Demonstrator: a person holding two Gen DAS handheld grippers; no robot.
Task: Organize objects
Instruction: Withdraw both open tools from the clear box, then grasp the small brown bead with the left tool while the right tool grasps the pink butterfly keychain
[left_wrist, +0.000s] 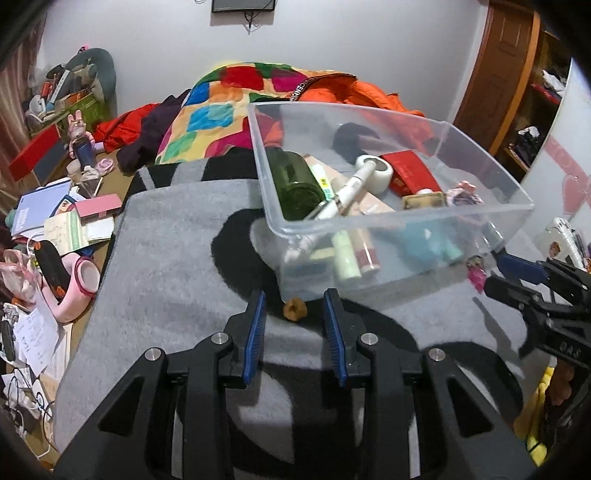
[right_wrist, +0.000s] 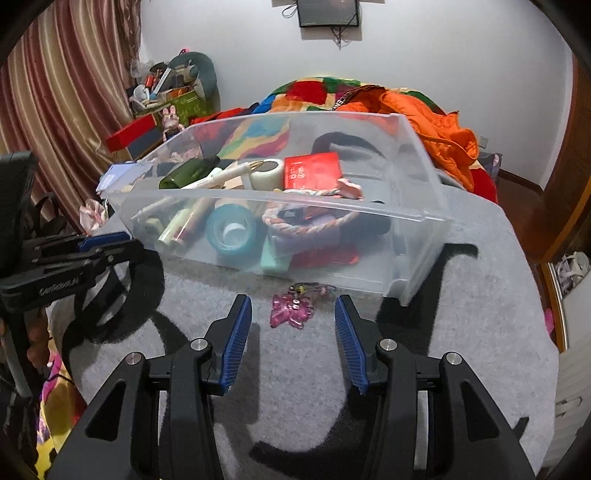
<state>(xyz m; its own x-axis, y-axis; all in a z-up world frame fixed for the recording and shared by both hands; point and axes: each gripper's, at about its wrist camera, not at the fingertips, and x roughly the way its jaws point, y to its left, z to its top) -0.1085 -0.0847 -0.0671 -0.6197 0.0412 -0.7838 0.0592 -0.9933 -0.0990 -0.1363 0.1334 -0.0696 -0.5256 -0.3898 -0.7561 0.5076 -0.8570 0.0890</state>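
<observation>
Both my grippers hang with fingers parted and empty: left gripper (left_wrist: 294, 314) frames a small brown lump (left_wrist: 294, 308), right gripper (right_wrist: 293, 317) a pink charm (right_wrist: 290, 308); each lies on grey blanket (right_wrist: 461, 332) just before the clear bin (right_wrist: 413, 206).

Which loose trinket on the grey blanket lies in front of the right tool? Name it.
The pink charm, lying just ahead of the open right tool. The brown lump sits before the left tool.
</observation>
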